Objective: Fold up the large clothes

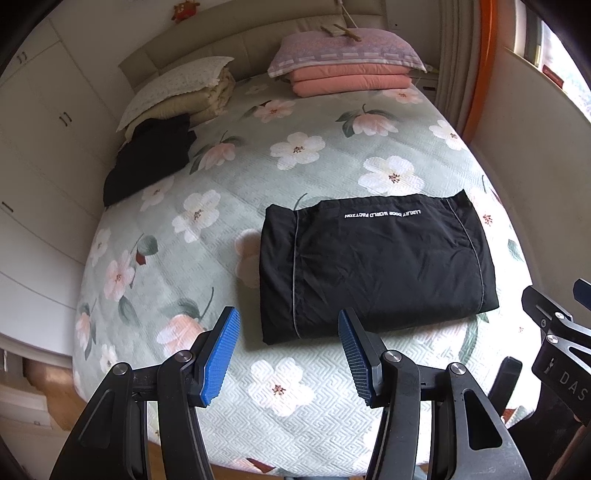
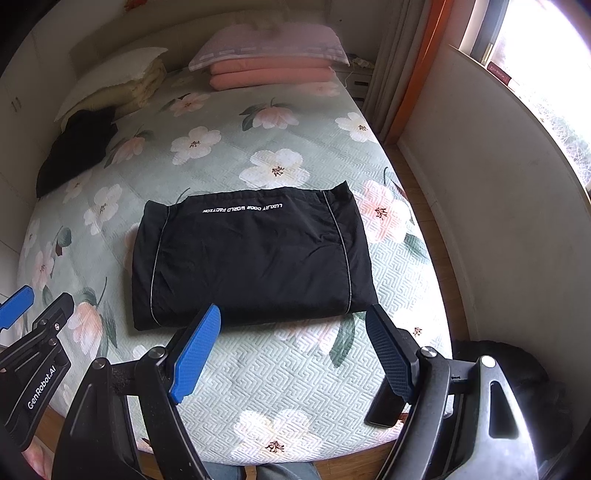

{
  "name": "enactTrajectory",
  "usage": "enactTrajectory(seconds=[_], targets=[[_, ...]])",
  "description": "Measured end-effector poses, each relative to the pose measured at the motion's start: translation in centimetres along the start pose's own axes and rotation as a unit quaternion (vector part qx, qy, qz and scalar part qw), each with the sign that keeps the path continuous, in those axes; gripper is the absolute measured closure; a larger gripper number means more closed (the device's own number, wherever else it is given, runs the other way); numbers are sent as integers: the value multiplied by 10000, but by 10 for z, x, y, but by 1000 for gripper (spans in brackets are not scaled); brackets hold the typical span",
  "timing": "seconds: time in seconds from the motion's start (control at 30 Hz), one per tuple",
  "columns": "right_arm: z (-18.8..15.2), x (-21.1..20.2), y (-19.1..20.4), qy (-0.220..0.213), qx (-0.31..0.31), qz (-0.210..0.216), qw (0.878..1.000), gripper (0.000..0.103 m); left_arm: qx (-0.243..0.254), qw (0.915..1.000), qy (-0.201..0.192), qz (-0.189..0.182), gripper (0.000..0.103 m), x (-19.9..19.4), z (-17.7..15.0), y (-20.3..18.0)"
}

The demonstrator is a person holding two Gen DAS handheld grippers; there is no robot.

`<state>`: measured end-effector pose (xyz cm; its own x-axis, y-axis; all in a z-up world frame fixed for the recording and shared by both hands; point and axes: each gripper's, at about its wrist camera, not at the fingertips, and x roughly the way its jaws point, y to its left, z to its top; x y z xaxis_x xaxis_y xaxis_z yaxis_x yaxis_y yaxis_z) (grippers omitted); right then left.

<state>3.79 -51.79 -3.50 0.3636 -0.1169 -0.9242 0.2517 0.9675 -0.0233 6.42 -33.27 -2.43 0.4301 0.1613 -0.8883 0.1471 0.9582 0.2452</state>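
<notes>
1. Bedroom scene: a floral bedspread [image 1: 229,206] fills both views, with stacked pillows [image 1: 343,55] and pink blankets [image 1: 351,79] at the top of the frame.
2. At centre right of the left view lies the black jacket [image 1: 373,266], already a neat, flat rectangle with its white lettering face up; it sits at frame centre in the right view [image 2: 251,254].
3. Judging by that shape, folding of this piece looks finished or nearly so. A second dark garment [image 1: 147,158] lies loosely heaped at the upper left, and probably remains to be done.
4. Left gripper [image 1: 288,354] is spread wide, holding nothing, low in the frame just short of the jacket's near edge.
5. Right gripper [image 2: 295,354] is likewise spread and empty, near that same edge.
6. Only the left view shows the wardrobe doors [image 1: 55,110] at left and a wall ornament [image 1: 181,10].
7. Only the right view shows the bright window [image 2: 546,74] and the wood floor [image 2: 417,173] beside the bed.
</notes>
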Motion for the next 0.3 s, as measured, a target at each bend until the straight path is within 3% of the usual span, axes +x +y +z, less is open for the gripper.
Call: enactTrajectory(seconds=[0.23,0.3], targets=[[2,5,1,40,-37,3,10000,21,3,9995,-283,109,46,-3,2,2],[3,6,1,47,-45,2,10000,21,32,9997,-244,-6,46,-2,4,2]])
